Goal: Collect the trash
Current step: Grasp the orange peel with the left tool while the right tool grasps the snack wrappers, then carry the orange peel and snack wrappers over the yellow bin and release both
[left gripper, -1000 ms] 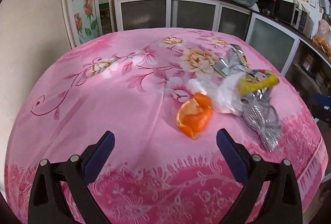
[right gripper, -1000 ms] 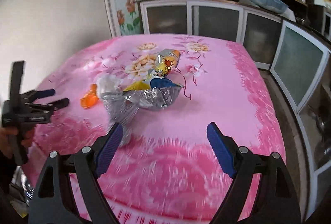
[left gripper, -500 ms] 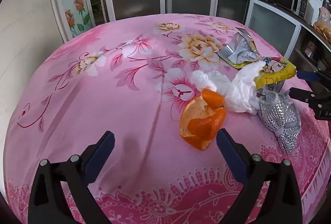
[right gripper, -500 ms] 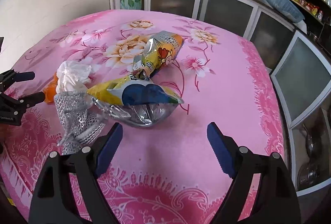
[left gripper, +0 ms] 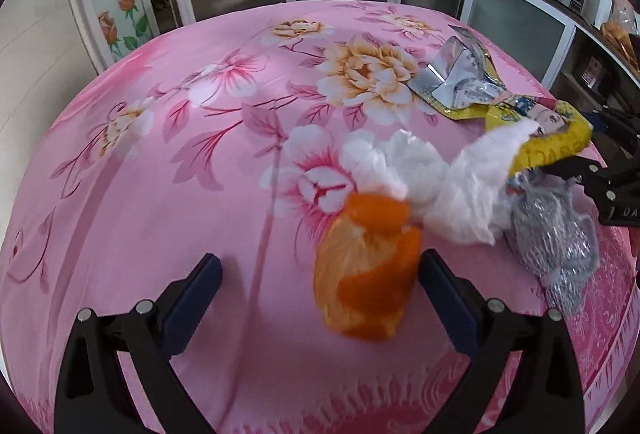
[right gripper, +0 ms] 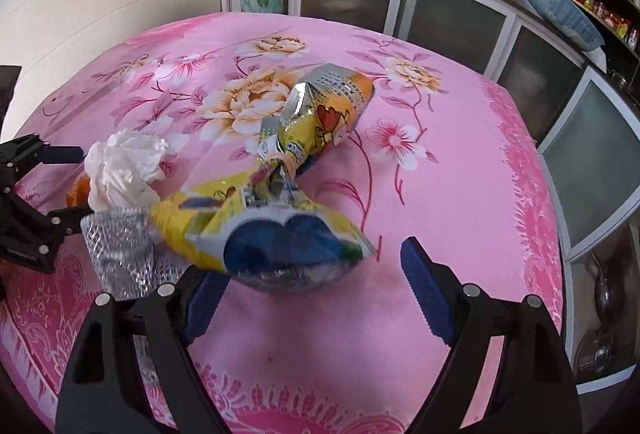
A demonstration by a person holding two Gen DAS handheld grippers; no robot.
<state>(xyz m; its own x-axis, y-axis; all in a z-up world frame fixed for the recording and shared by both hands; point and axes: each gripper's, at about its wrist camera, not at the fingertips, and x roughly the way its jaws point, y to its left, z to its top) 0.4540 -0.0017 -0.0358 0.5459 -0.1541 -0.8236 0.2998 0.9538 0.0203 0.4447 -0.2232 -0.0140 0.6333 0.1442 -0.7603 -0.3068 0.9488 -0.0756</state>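
Change: both tongs have come closer to the trash pile since a second ago; the peel, earlier ahead of the left tongs' pads, now sits between them, and the blue-and-yellow bag has come up to the right tongs.
Left tongs point(left gripper: 320, 286): spread wide, clenched on nothing; the orange peel point(left gripper: 366, 274) lies between the pads, nearer the right-hand one, contact unclear.
Right tongs point(right gripper: 308, 274): spread wide, gripping nothing; the blue-and-yellow bag point(right gripper: 272, 230) lies between the pads at 12 o'clock, its left end over the left pad.
Tissue point(left gripper: 432, 185): white, crumpled, touching the peel at its 1 o'clock in the left view.
Silver bag point(left gripper: 554, 234): at 3 o'clock of the tissue, just beside it, near the table edge.
Yellow bag point(right gripper: 320, 113): foil-lined, lying at 12 o'clock of the blue-and-yellow bag, their ends touching.
Table point(right gripper: 460, 193): covered with a pink flowered cloth; all the trash lies on it in one cluster.
Cupboards point(right gripper: 440, 13): behind the table, with glass doors.
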